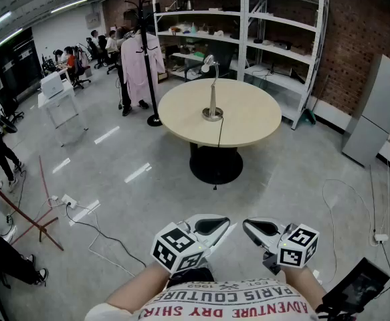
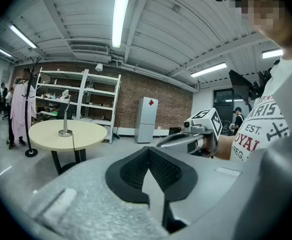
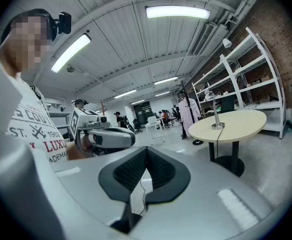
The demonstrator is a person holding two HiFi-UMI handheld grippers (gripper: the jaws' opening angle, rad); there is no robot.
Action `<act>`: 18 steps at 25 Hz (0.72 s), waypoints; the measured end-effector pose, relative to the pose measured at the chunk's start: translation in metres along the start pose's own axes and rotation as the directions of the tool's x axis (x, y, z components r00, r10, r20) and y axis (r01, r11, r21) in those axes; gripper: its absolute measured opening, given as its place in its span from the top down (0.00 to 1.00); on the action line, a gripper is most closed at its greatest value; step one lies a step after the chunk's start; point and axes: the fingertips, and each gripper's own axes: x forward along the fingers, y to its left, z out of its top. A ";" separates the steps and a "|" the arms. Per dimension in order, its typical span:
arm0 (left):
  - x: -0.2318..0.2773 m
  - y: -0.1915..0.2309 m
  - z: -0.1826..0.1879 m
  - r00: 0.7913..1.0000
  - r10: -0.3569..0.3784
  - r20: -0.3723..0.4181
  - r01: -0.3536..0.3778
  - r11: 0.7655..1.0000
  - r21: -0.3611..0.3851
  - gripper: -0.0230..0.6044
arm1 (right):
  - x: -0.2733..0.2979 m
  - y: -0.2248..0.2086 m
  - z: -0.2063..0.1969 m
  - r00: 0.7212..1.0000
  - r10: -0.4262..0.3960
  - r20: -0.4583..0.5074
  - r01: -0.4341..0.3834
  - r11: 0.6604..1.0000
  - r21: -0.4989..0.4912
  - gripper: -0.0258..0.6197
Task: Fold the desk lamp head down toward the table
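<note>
The desk lamp (image 1: 212, 89) stands upright on a round beige table (image 1: 248, 122) far ahead, its silver stem rising from a round base and its small head tipped to the left at the top. Its black cord hangs over the table's near edge. Both grippers are held close to the person's body, well short of the table. The left gripper (image 1: 220, 225) and right gripper (image 1: 249, 226) are shut with nothing between the pads. The lamp (image 2: 64, 115) shows small at the left of the left gripper view, and the lamp (image 3: 216, 113) at the right of the right gripper view.
A white shelf unit (image 1: 248, 25) stands behind the table against a brick wall. A coat rack with a pink coat (image 1: 144, 52) is left of the table. A grey cabinet (image 1: 378, 112) stands at the right. Cables (image 1: 87, 219) lie on the floor; people sit at the back left.
</note>
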 end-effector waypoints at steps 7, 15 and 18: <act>-0.003 0.007 -0.009 1.000 -0.018 -0.013 0.017 1.000 -0.014 0.96 | 0.010 -0.003 -0.008 1.000 -0.014 -0.006 0.014 0.999 0.036 0.96; -0.004 0.028 0.005 0.999 -0.029 -0.020 0.028 0.999 -0.039 0.96 | 0.025 -0.006 0.014 0.999 -0.039 0.015 0.038 0.999 0.020 0.96; -0.007 0.026 0.010 0.999 -0.017 -0.039 0.017 1.000 -0.015 0.96 | 0.026 -0.003 0.018 0.999 -0.036 0.030 0.035 0.999 0.029 0.96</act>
